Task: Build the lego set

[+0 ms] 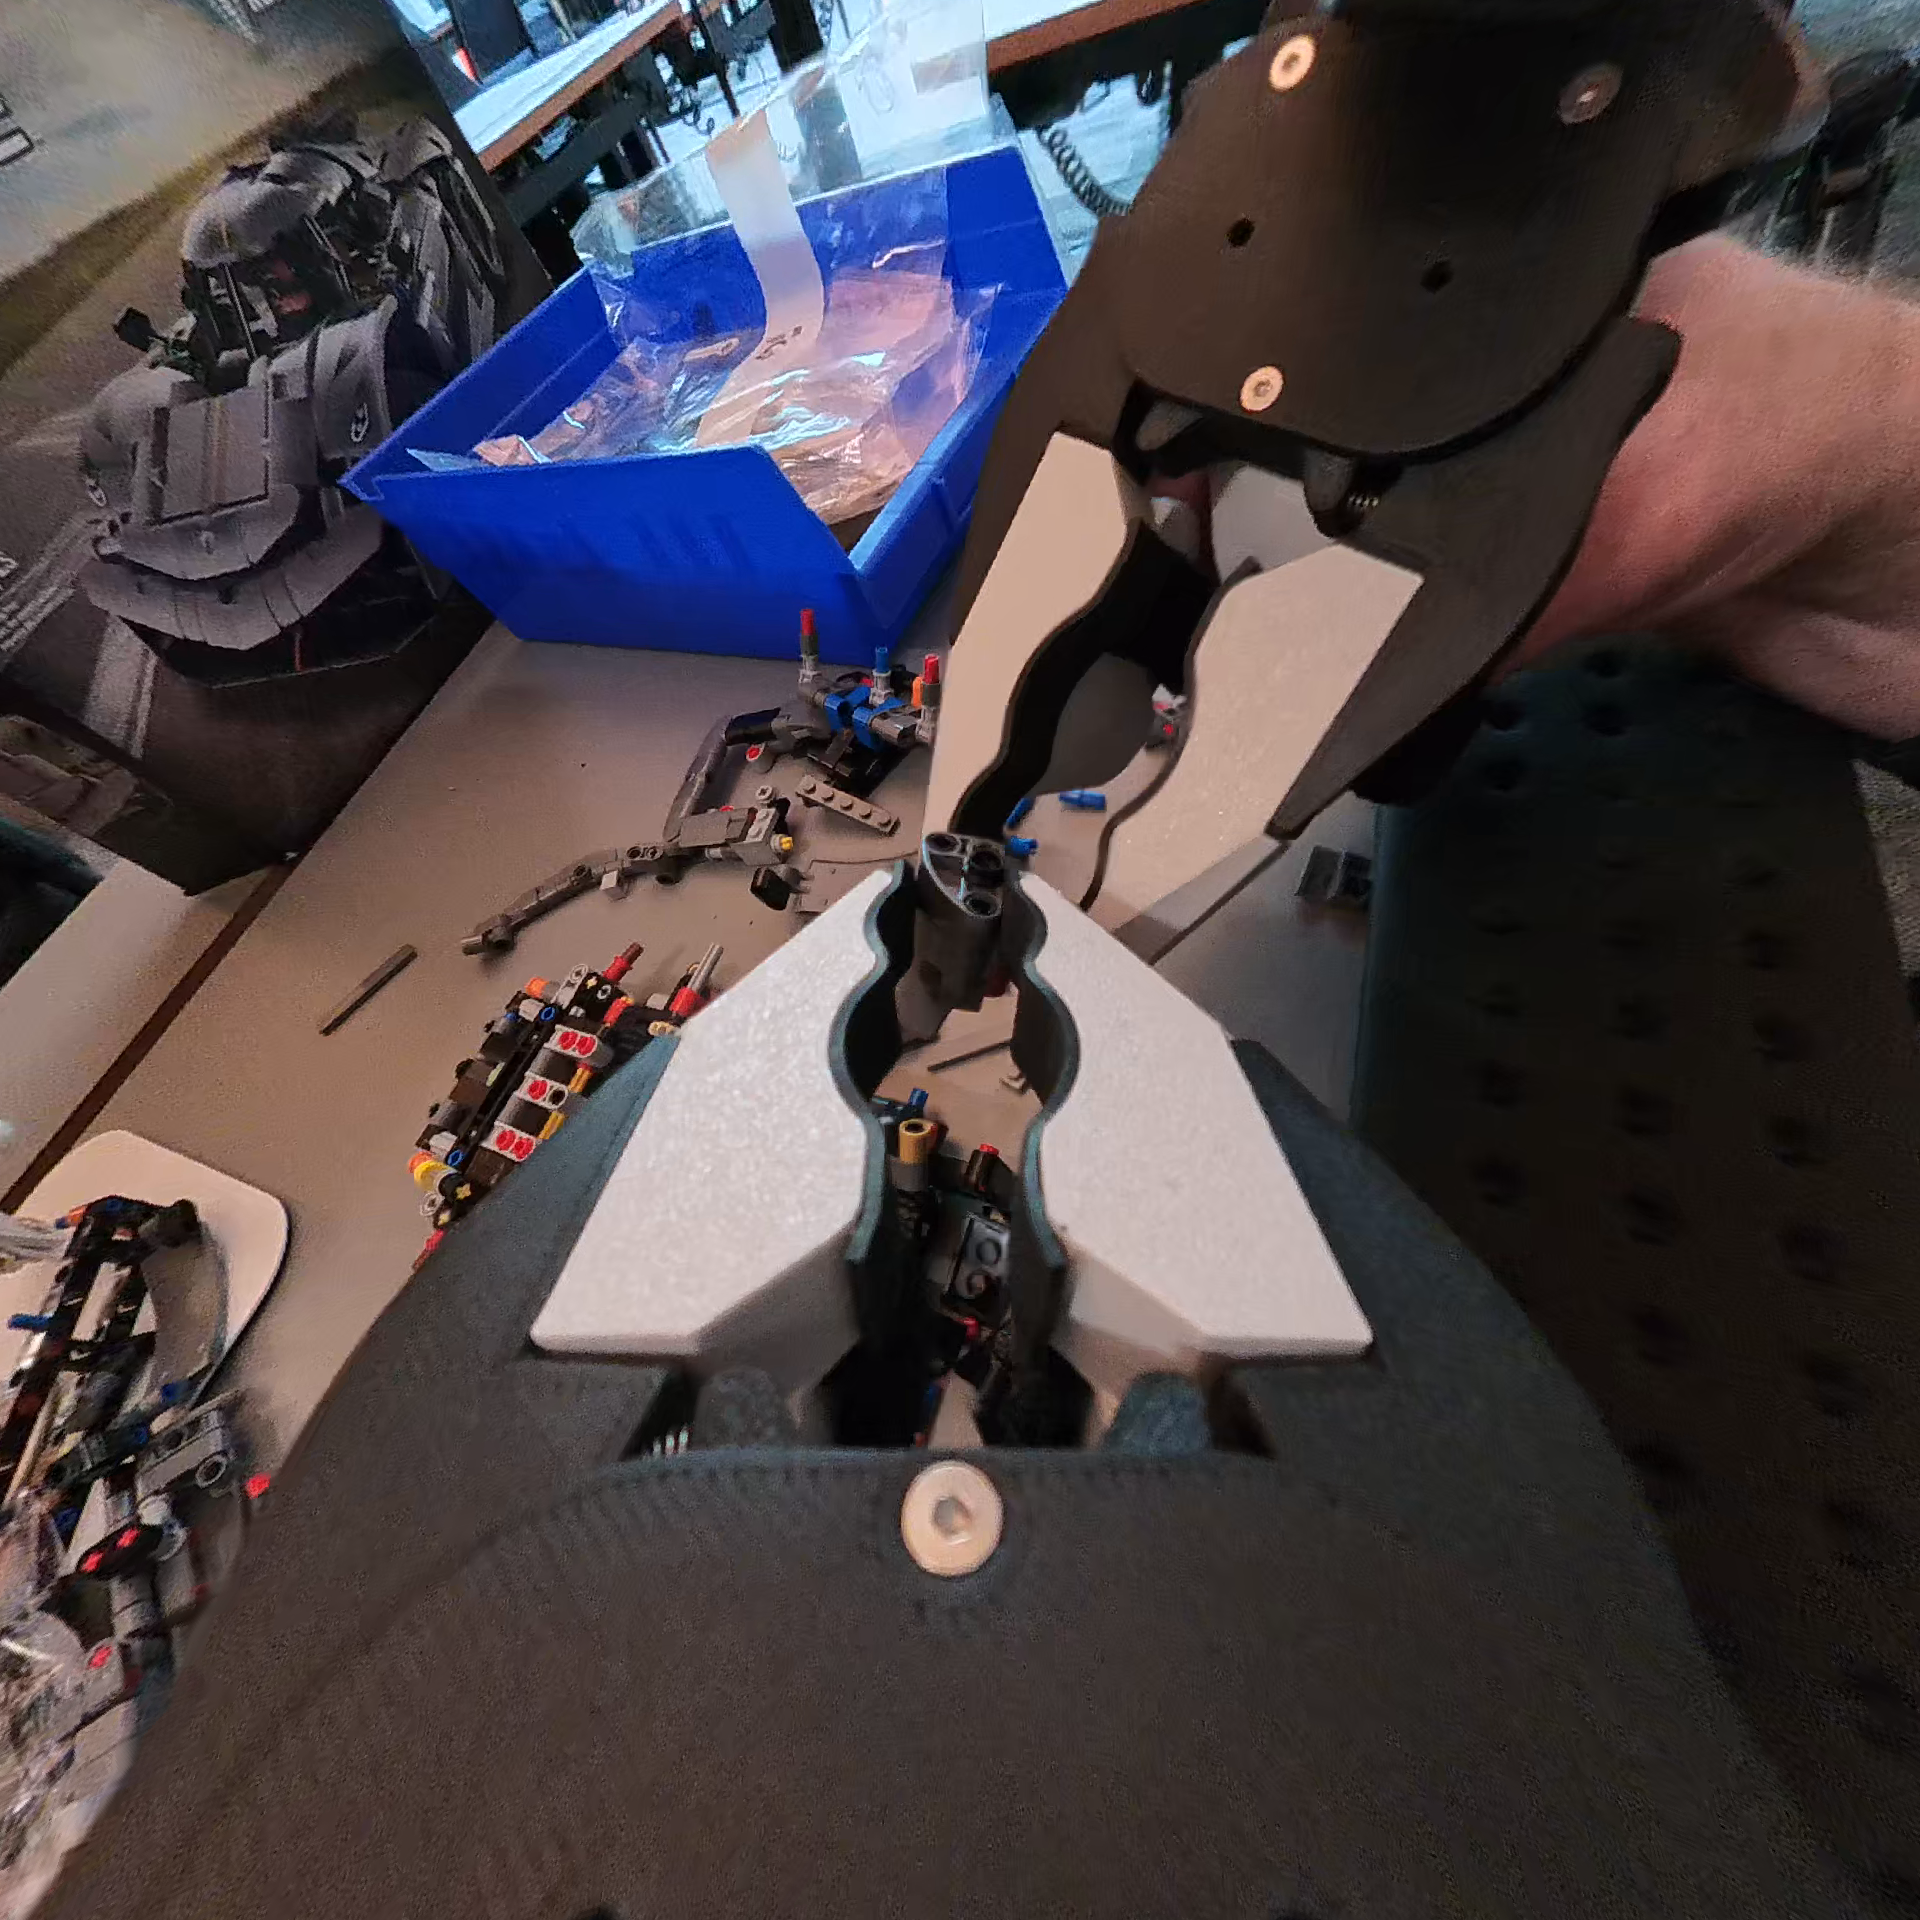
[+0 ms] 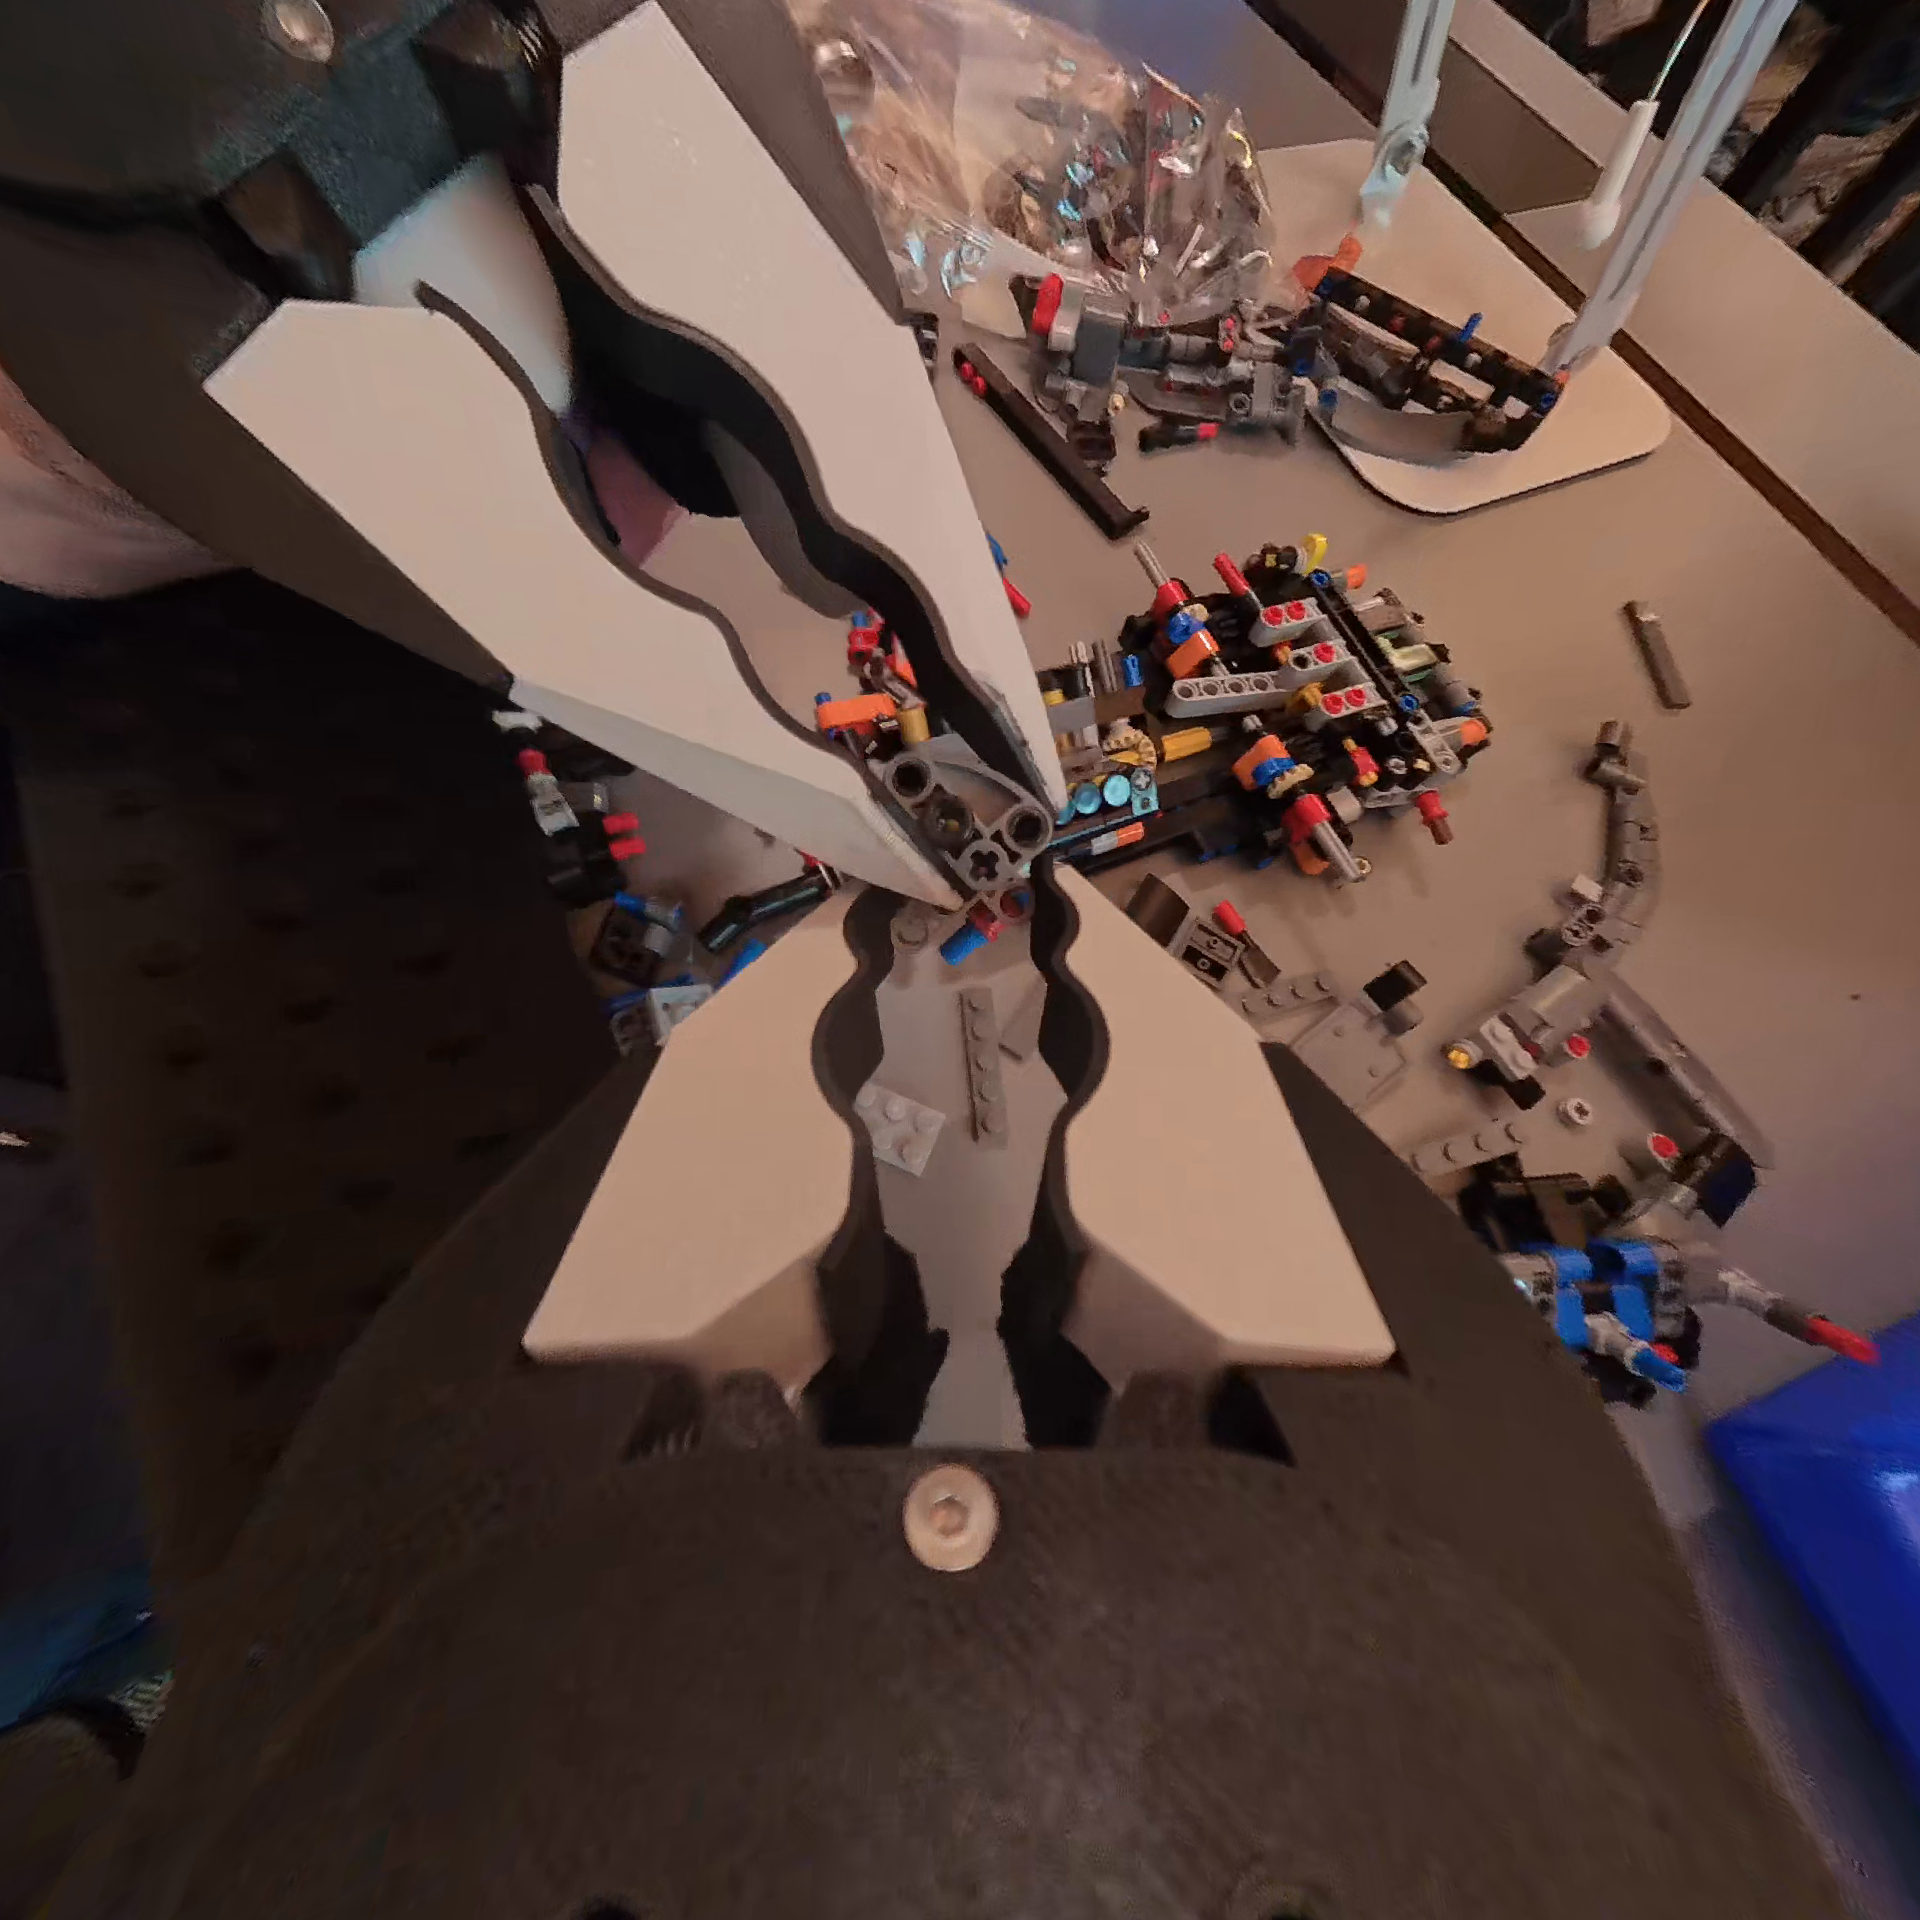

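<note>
Grey table (image 2: 1714,831) strewn with Lego parts; left gripper (image 1: 961,904) clamps a grey Technic connector (image 2: 961,821), presenting it to the right gripper (image 2: 961,914), fingers parted.

Left claw (image 1: 961,914) and right claw (image 1: 982,821) are meeting tip to tip above the tabletop (image 1: 499,790), the held lego piece (image 1: 961,883) sitting between them. The bin (image 1: 644,551) is standing behind the loose parts, with plastic bags (image 1: 790,343) lying in it; the box (image 1: 208,436) is leaning at far left. The multi-part assembly (image 2: 1309,717) is lying ahead of the right claw (the curved chain (image 2: 1621,862) to its right), and the bag of parts (image 2: 1060,156) is sitting behind.
</note>
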### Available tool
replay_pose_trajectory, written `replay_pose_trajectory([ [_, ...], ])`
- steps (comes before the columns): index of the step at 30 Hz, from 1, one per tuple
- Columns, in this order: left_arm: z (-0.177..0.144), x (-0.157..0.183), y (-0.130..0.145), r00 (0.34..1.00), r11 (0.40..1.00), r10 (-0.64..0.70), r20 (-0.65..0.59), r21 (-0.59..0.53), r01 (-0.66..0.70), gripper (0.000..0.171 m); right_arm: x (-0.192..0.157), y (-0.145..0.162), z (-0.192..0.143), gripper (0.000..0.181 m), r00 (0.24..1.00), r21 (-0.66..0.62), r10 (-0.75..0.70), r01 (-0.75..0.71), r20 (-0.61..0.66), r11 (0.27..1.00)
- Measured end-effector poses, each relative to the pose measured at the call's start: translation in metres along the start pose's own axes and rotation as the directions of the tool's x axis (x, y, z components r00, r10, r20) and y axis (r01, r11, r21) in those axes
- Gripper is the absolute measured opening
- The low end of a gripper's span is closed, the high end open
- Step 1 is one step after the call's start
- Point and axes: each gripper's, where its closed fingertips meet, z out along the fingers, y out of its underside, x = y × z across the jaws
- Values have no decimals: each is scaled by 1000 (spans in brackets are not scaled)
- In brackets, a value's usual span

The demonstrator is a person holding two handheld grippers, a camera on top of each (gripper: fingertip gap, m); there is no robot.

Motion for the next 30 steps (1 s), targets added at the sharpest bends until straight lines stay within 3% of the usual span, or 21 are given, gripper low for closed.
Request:
replay_pose_trajectory([
  [9, -3, -2, -3, 968, 971, -224, -115, 56, 232, 15, 7, -1, 2, 25, 985, -49, -121, 116, -120, 992],
  [15, -6, -3, -7, 950, 956, -267, -161, 83, 283, 15, 6, -4, 1, 25, 985, -31, -129, 126, -118, 992],
  [19, -2, -1, -3, 999, 998, -40, -33, 40, 42, 15, 3, -1, 3, 25, 998, -15, -38, 37, -41, 999],
  [22, 3, 4, 0, 997, 997, 78, 17, -7, -78, 14, -2, 7, 3, 25, 999, -24, 28, -28, 35, 999],
  [27, 3, 5, 1, 986, 987, 156, 57, -35, -154, 13, -6, 7, 5, 24, 988, -12, 113, -112, 103, 994],
  [30, 4, 5, 3, 984, 985, 167, 64, -51, -164, 13, -4, 11, 7, 24, 994, -38, 86, -83, 67, 996],
])
